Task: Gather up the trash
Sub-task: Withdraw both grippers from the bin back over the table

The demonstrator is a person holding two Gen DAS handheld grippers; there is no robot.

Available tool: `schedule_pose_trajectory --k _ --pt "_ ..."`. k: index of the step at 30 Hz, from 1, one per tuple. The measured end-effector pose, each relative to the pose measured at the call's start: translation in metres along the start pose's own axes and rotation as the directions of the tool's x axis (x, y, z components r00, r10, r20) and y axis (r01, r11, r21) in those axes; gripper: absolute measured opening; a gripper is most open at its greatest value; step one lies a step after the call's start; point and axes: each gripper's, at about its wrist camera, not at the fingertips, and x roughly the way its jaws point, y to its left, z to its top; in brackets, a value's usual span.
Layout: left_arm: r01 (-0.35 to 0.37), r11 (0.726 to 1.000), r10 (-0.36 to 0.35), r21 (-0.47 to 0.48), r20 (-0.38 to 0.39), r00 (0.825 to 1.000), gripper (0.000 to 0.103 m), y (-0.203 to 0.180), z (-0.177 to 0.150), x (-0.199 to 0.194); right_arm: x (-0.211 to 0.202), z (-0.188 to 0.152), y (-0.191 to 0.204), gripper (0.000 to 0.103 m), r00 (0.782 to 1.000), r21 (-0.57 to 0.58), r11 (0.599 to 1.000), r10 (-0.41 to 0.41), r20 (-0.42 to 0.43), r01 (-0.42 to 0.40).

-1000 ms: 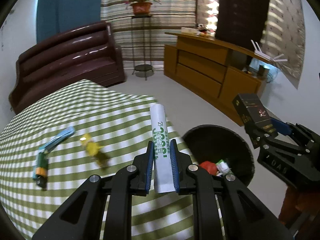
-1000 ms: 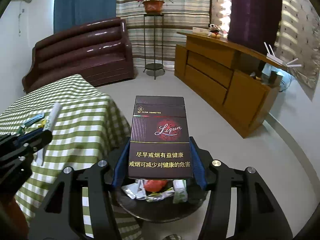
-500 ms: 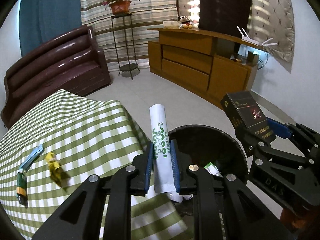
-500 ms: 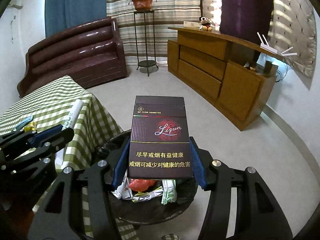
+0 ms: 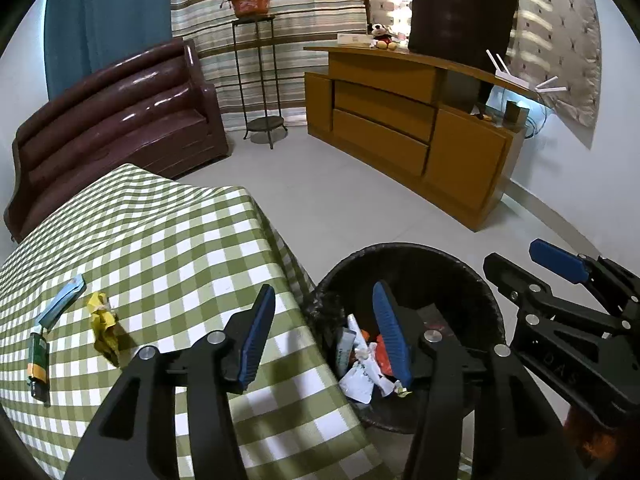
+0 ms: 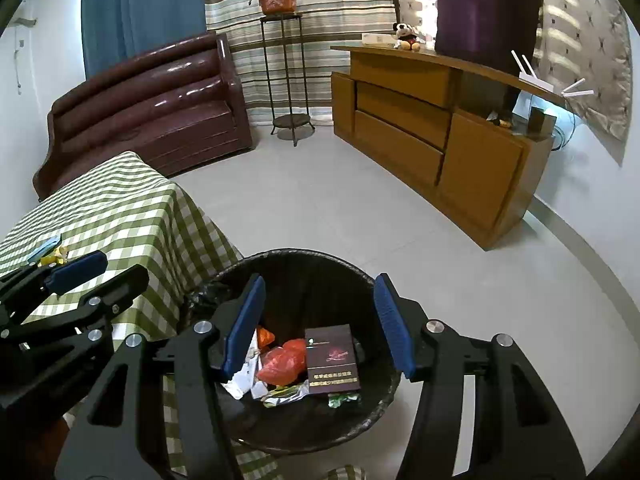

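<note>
L gripper [image 5: 324,332] jaws just opened, nothing between; R gripper [image 6: 320,324] open, empty, above bin [image 6: 360,276]. Cig box [image 6: 332,360] lies in bin. Next: lift clear of rim, fetch yellow wrapper [image 5: 102,326] + lighter [image 5: 38,364] on table [image 5: 180,240].

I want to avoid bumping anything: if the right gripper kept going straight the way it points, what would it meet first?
Probably the trash in the black bin: the open right gripper aims down into it, at the dark cigarette pack and red wrapper. Depth is unclear.

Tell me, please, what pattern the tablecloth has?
The tablecloth has green-and-white checks, clearest in the left wrist view.
</note>
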Motion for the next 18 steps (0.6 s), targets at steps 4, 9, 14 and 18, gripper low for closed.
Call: schedule_pose_trajectory --k 4,9,14,18 --pt "-0.010 1.000 0.010 -0.021 0.004 1.000 0.052 0.010 -0.002 -0.009 -0.003 0.000 0.010 0.055 1.000 -0.011 1.000 0.009 0.000 -0.009" --pt "-0.034 0.998 0.034 -0.048 0.008 0.999 0.052 0.026 -0.006 -0.023 -0.008 0.000 0.023 0.055 0.999 -0.025 0.999 0.033 -0.002 -0.033" --pt "-0.075 0.993 0.076 -0.092 0.006 0.997 0.052 0.051 -0.016 -0.038 -0.011 0.000 0.041 0.055 0.998 -0.051 0.997 0.056 -0.006 -0.057" --pt "-0.114 0.985 0.115 -0.126 0.001 0.993 0.052 0.073 -0.023 -0.050 -0.013 0.000 0.058 0.055 0.996 -0.069 0.994 0.084 -0.014 -0.085"
